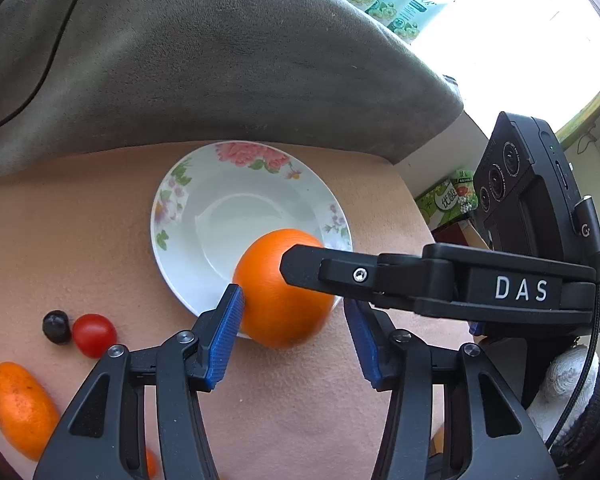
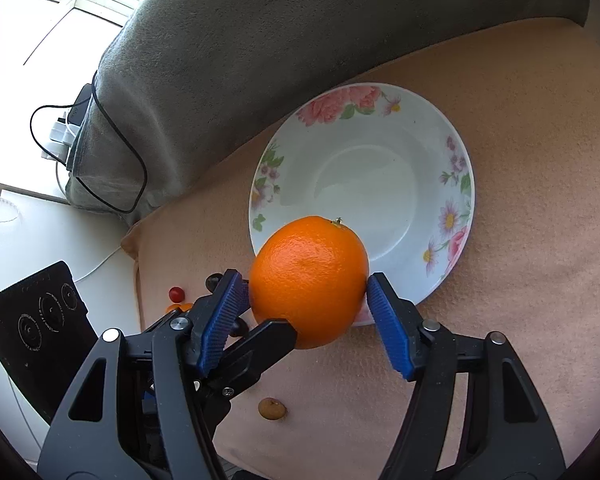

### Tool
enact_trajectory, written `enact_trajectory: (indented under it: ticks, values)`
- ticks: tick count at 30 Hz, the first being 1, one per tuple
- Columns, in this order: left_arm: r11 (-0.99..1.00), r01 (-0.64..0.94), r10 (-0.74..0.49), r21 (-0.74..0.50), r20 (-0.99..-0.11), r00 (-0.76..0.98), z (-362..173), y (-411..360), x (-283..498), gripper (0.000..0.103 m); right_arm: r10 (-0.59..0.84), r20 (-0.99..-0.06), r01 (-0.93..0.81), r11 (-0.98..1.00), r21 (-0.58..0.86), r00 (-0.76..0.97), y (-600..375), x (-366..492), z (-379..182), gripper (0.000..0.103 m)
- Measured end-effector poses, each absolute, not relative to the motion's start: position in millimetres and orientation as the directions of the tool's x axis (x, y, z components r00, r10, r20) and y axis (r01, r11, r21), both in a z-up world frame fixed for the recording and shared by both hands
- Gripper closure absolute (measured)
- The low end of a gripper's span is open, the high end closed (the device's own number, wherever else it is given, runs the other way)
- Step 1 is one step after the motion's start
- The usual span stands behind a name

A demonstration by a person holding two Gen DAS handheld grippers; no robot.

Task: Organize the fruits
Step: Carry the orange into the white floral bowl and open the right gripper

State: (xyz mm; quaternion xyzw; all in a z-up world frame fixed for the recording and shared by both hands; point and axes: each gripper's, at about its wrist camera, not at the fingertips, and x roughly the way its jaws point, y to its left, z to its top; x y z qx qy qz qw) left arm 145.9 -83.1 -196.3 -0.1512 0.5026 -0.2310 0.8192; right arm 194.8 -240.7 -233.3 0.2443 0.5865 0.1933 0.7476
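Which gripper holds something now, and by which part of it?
The right gripper holds the orange by its two opposite sides, near its widest part. The left gripper looks open around it, apparently not gripping.

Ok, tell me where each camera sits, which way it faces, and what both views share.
Left wrist: on the left gripper, facing the plate; its own fingers show, the right gripper crossing.
Right wrist: on the right gripper, facing the plate; its pads clamp the orange.
Shared: orange, plate, grey blanket, red cherry tomato.

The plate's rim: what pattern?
Pink and purple flowers with green leaves on the white plate; right wrist view is clearest.
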Motion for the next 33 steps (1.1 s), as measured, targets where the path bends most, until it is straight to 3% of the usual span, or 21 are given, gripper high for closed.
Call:
enact_trajectory:
  ticks: [14, 17, 20, 24, 33]
  values:
    - [0.871, 0.202, -0.491, -0.449, -0.761, 0.425, -183, -65, 139, 0.053, 0.537, -0.791, -0.047, 0.835, 0.548, 0.293, -242, 188, -213, 0.034]
    - [0.877, 0.191, -0.478, -0.441, -0.767, 0.428, -181, -63, 137, 0.050, 0.527, -0.795, -0.049, 0.841, 0.539, 0.299, -241, 184, -211, 0.032]
    - [0.886, 0.178, -0.461, -0.428, -0.774, 0.434, -179, -61, 135, 0.040, 0.519, -0.797, -0.055, 0.847, 0.530, 0.309, -240, 181, -208, 0.029]
    - [0.894, 0.146, -0.442, -0.423, -0.782, 0.440, -178, -52, 129, 0.036, 0.508, -0.798, -0.062, 0.853, 0.518, 0.325, -239, 178, -204, 0.027]
    - [0.901, 0.092, -0.416, -0.423, -0.788, 0.454, -175, -29, 109, 0.036, 0.496, -0.803, -0.108, 0.865, 0.490, 0.330, -225, 168, -198, 0.026]
